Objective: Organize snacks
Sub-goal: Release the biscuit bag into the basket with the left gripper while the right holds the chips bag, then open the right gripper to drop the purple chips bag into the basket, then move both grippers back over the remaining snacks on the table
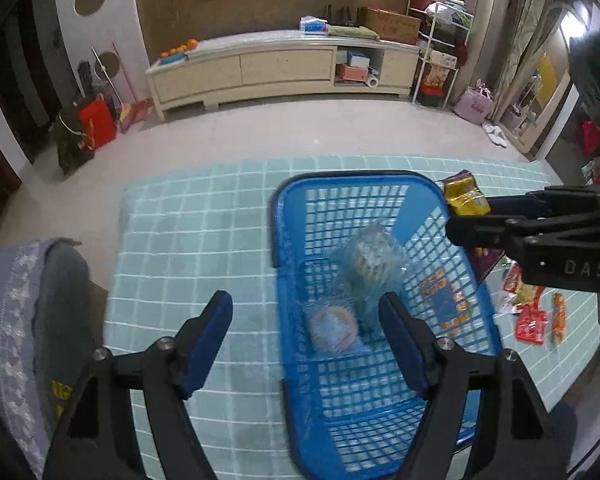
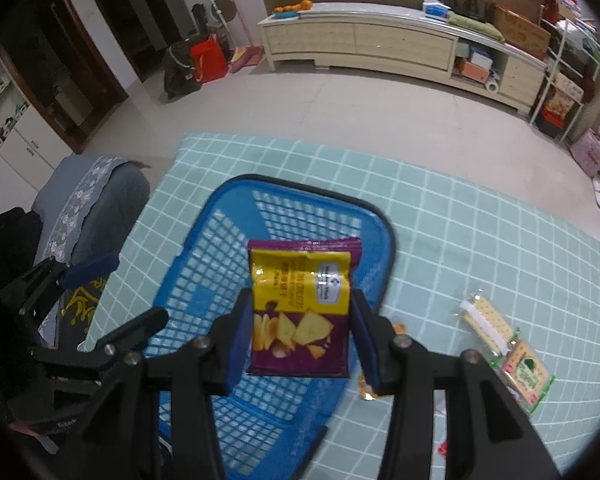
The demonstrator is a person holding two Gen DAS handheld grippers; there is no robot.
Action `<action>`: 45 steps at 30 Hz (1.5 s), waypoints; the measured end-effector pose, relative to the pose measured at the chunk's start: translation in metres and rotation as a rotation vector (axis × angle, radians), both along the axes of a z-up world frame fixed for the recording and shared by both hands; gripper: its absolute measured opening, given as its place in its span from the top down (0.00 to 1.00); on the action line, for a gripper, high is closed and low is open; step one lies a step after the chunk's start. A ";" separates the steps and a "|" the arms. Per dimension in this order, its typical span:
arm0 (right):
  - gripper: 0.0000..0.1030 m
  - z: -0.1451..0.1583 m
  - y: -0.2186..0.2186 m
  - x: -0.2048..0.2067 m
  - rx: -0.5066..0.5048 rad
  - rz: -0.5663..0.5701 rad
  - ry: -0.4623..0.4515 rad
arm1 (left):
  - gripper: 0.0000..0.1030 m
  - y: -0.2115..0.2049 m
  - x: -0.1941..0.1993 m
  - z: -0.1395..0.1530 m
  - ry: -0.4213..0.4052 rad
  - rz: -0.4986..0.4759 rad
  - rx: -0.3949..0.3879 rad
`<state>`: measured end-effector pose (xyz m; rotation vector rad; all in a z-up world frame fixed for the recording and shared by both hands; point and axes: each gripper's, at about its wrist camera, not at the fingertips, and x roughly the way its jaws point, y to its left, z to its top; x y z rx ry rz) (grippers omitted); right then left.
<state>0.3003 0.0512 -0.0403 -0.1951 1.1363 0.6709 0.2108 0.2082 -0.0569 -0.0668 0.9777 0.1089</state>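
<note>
The right claw (image 2: pixel 300 336) grips one purple-and-yellow chip bag (image 2: pixel 300 312) between its two blue pads, holding it upright over the near rim of the single blue basket (image 2: pixel 236 240). The left claw (image 1: pixel 306 336) hangs with its jaws spread wide and nothing between them, above the same basket. Inside lie what look like three items, though blur makes the count unsure: a clear-wrapped packet (image 1: pixel 374 264), a round packet (image 1: pixel 334 326) and a flat blue packet (image 1: pixel 446 300). On the checked tabletop (image 2: pixel 480 220) beside the basket sit two cracker packs (image 2: pixel 504 344). Several small red wrappers (image 1: pixel 534 320) lie farther right.
</note>
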 end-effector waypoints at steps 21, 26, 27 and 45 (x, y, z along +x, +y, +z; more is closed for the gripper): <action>0.14 -0.018 0.064 -0.005 -0.040 0.112 -0.067 | 0.29 0.036 -0.023 0.006 -0.057 0.106 0.026; 0.13 -0.006 0.048 -0.016 -0.020 0.095 -0.053 | 0.29 0.026 -0.039 0.015 -0.091 0.105 0.005; 0.13 -0.002 0.042 -0.022 -0.020 0.091 -0.060 | 0.29 0.022 -0.042 0.017 -0.096 0.096 0.001; 0.13 0.058 -0.073 -0.083 0.010 -0.023 -0.114 | 0.29 -0.065 -0.088 0.061 -0.135 -0.015 -0.041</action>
